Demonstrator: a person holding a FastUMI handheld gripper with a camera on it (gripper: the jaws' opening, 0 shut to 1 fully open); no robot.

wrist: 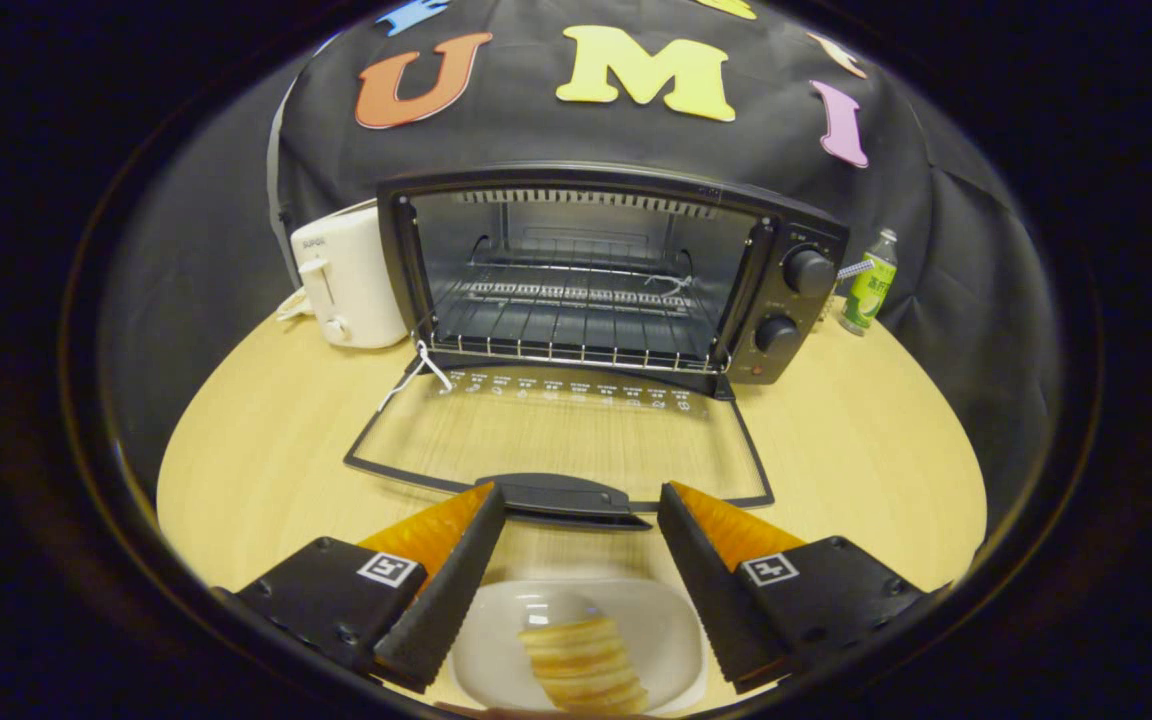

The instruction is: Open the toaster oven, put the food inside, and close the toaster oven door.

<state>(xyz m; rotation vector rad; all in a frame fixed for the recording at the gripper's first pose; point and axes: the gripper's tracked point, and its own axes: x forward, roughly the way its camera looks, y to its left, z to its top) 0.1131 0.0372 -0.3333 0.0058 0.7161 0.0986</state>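
1. The food (584,662), a ridged yellow piece that looked like a stack of wavy slices, lay in a shallow white dish (671,640) at the near edge of the desk (856,440), directly below and between the 2 fingers.
2. The hand-held gripper (581,590) was released: its fingers stood wide apart over the dish, pressing on nothing, with the food in the gap but not touched.
3. Just beyond the fingertips lay the toaster oven's glass door (556,440), folded flat on the desk, its dark handle (561,497) nearest the fingers.
4. The toaster oven (616,280) stood toward the far edge of the desk, its cavity open and its wire rack (576,345) bare.
5. A white toaster (346,280) stood touching or just beside the oven on 1 side; a green bottle (868,285) stood near the far edge on the other, beside the 2 knobs (791,300).
6. Judged from this, step 1 of 3 was done: the door was open. The food had not yet been grasped or placed on the rack, and the door remained to be closed.
7. The next move seemed to call for lowering and closing on the food, which looked light and possibly easy to crush.
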